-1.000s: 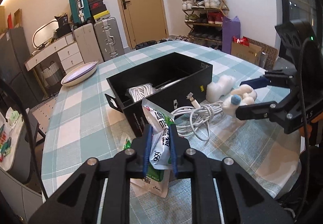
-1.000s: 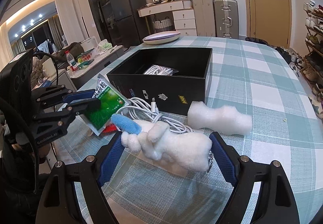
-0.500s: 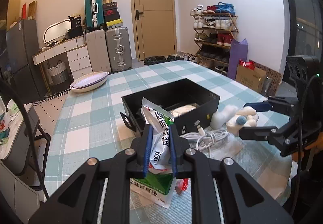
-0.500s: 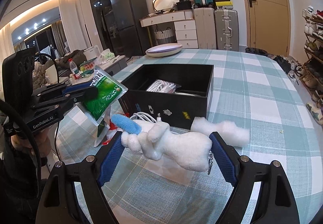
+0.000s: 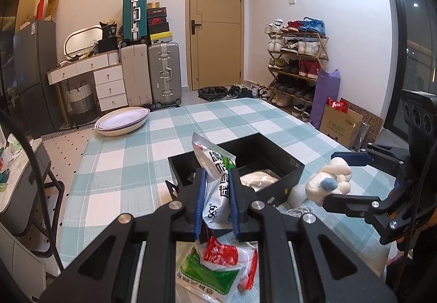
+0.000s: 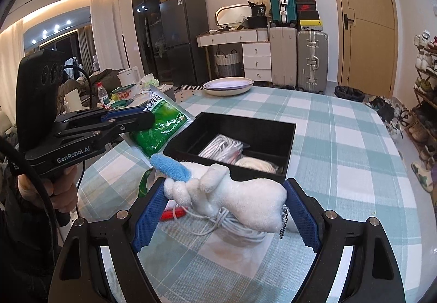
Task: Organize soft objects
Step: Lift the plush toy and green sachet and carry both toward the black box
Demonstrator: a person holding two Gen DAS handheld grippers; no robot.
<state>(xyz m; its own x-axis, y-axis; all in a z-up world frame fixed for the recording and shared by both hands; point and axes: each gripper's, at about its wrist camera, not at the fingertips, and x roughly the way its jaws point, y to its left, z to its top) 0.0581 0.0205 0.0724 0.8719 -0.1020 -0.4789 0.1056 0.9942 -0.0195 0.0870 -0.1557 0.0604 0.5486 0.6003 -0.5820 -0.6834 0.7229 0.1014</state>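
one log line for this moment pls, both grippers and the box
left gripper: shut on green sachet | right gripper: shut on white plush toy | both held above table | black box: open, holds bagged cords

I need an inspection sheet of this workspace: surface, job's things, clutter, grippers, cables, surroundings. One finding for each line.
Surface: table with teal-and-white checked cloth.
Job's things: white plush toy with blue ear; green-and-white soft sachet; open black rectangular box already holding bagged items.
Clutter: more sachets lying on the cloth; stacked shallow bowls.
Grippers: left gripper jaws clamp the sachet; right gripper jaws grip the plush toy; both are above the table.
Cables: coiled white cable under the toy.
Surroundings: suitcases, shoe rack, door.
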